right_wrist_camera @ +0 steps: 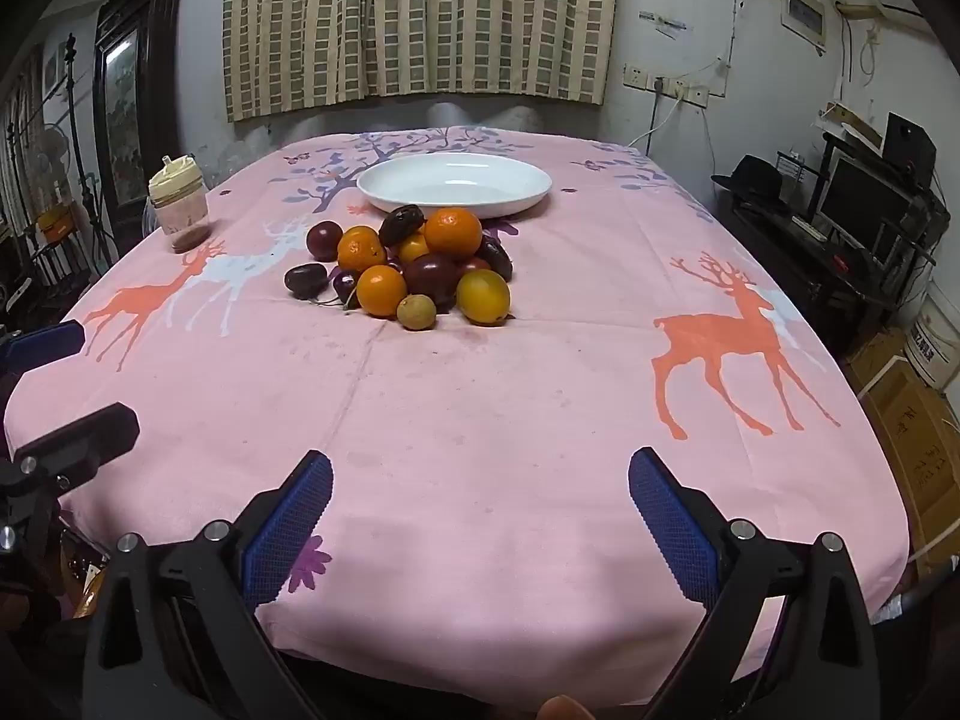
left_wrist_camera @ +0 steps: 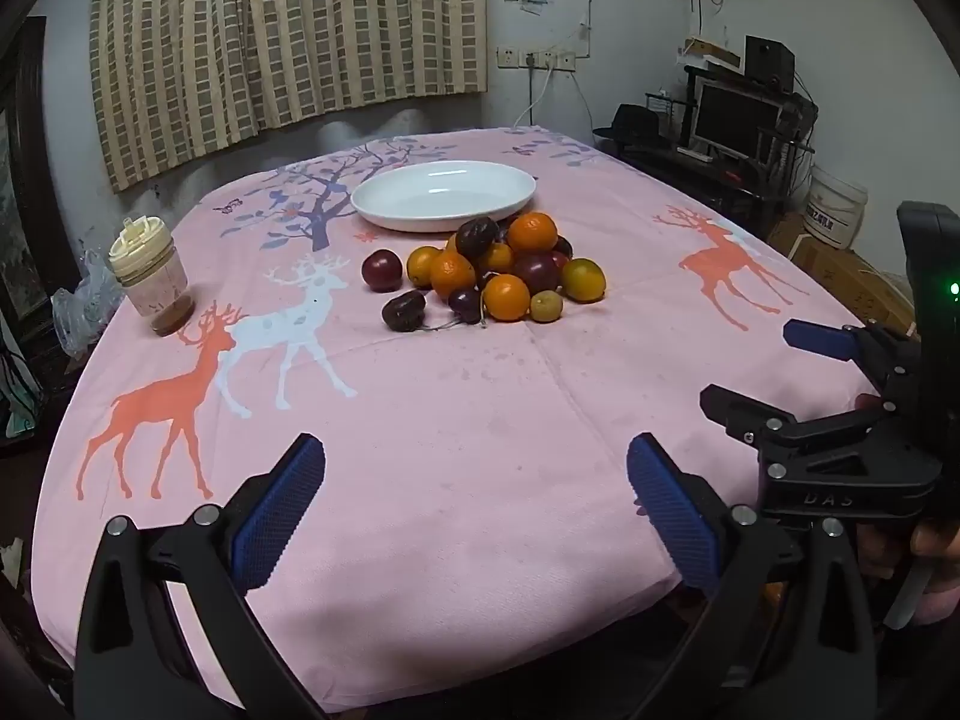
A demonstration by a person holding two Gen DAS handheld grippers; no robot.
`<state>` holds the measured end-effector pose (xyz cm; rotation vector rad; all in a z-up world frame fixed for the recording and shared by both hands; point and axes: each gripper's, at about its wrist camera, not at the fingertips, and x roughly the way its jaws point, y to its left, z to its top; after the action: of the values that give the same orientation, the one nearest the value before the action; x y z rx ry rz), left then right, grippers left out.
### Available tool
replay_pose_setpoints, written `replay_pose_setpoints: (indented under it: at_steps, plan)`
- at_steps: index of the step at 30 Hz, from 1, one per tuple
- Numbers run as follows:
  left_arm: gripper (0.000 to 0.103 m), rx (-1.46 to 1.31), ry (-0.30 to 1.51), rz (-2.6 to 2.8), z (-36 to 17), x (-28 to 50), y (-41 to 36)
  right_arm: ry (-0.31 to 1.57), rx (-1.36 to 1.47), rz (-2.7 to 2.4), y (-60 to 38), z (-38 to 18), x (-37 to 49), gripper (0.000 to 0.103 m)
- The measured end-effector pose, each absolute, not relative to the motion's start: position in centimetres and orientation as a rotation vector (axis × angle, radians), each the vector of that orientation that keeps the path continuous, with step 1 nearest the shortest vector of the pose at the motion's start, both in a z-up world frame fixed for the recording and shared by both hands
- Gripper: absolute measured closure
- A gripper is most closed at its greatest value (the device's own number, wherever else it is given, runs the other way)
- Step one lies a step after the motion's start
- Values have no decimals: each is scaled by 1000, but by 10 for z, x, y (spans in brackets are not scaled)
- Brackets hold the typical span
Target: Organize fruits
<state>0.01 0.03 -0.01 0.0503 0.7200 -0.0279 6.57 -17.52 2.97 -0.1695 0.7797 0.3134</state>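
A pile of fruit [left_wrist_camera: 492, 273] [right_wrist_camera: 414, 267] lies mid-table: orange tangerines, dark purple plums, a yellow fruit [right_wrist_camera: 483, 296] and a small tan one [right_wrist_camera: 416, 312]. One plum [left_wrist_camera: 381, 269] lies apart on the left. An empty white plate [left_wrist_camera: 443, 194] [right_wrist_camera: 454, 183] sits just behind the pile. My left gripper [left_wrist_camera: 477, 474] is open and empty above the near table edge. My right gripper [right_wrist_camera: 480, 480] is open and empty, also at the near edge; it shows at the right of the left wrist view [left_wrist_camera: 750, 366].
The table wears a pink deer-print cloth [left_wrist_camera: 480, 420]. A lidded jar [left_wrist_camera: 153, 273] [right_wrist_camera: 180, 204] stands at the left edge. A desk with a monitor [right_wrist_camera: 864, 204] and boxes stand to the right. A curtained wall is behind.
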Motion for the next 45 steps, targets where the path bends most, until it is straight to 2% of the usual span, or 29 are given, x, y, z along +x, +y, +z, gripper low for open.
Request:
replay_pose_setpoints:
  at_steps: [45]
  plan:
    - [4,52,750,-30,-10,2,0,766,-176,313,-174,33,63,4]
